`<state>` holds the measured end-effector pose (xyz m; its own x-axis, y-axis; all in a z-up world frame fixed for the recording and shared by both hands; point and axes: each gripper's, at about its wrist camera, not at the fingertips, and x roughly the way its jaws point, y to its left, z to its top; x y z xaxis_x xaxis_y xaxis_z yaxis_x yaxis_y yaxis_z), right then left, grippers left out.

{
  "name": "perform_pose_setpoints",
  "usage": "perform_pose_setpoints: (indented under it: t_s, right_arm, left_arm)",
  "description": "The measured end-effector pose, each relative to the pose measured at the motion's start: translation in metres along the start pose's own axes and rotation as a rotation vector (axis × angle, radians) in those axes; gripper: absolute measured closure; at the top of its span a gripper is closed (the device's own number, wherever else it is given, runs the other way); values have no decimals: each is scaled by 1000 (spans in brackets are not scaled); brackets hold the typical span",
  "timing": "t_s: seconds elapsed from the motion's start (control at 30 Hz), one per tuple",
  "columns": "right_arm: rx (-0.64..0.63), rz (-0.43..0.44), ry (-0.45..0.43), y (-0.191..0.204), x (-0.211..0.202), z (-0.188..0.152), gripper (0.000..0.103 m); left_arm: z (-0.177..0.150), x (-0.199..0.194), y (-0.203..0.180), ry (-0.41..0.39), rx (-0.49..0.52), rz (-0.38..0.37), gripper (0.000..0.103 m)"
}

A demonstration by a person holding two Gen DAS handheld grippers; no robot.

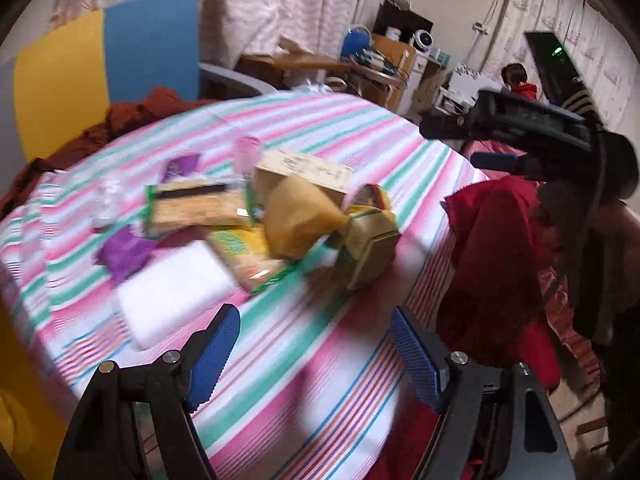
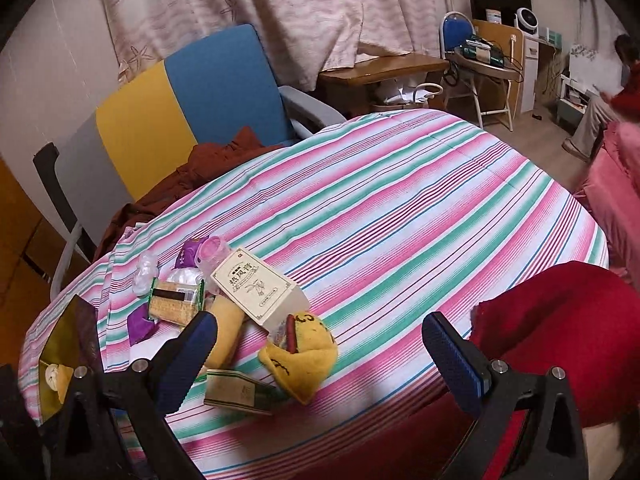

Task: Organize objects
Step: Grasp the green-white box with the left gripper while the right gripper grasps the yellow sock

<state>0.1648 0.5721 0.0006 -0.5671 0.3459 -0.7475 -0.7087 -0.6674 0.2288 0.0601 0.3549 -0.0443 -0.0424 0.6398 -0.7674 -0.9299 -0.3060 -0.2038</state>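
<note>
Both tools spread wide and empty: left tool (image 1: 316,344) and right tool (image 2: 320,354) above the striped surface (image 2: 420,208). Cream box (image 2: 256,284), yellow pouch (image 2: 300,360) and snack packets (image 2: 174,304) (blurred in the left view) clustered near its left edge

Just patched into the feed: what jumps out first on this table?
A jumble of small things crowds the near-left part of the striped tablecloth: a tall beige box lying on its side, a yellow pouch just in front of it, and purple packets to the left. Both the left gripper and right gripper are open and empty.
</note>
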Motion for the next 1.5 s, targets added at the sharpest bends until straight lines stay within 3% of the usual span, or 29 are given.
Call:
perform_pose_setpoints:
  t_s: [0.1,0.4,0.5,0.57,0.63,0.87,1.03,1.07,1.17,1.2,1.37,1.5]
  right_arm:
    - [4,-3,10,-8,2,1,0]
    - [29,-16,58,-29,16,3,0]
    - [29,25,87,-30,22,5,0]
    - [-6,49,119,-23,27,7,0]
    - [-60,77,168,-14,34,8,0]
    - [-333,35,398,37,79,-1,1]
    - [-419,4,503,51,106,-2,6]
    - [-434,-13,536,53,114,-5,12]
    - [-491,-55,592,57,124,-13,45]
    - [-501,-70,590,57,123,-15,49]
    - [-503,-95,554,53,113,-18,57]
    - [-490,-128,511,48,95,-21,58]
  left_arm:
    - [8,18,-12,15,-3,-45,25]
    - [29,66,-30,32,-10,-48,24]
    - [33,76,-26,36,-17,-15,41]
    - [32,81,-22,39,-24,-28,56]
    - [27,79,-19,33,-15,-33,65]
    - [5,56,-3,23,-30,-42,73]
    - [-10,39,7,16,-55,-45,73]
    - [-12,37,8,17,-57,-42,73]
    - [-19,33,13,18,-68,-32,74]
    - [-21,31,14,18,-72,-34,74]
    - [-26,21,15,6,-72,-35,74]
    - [-32,13,20,-4,-74,-41,74]
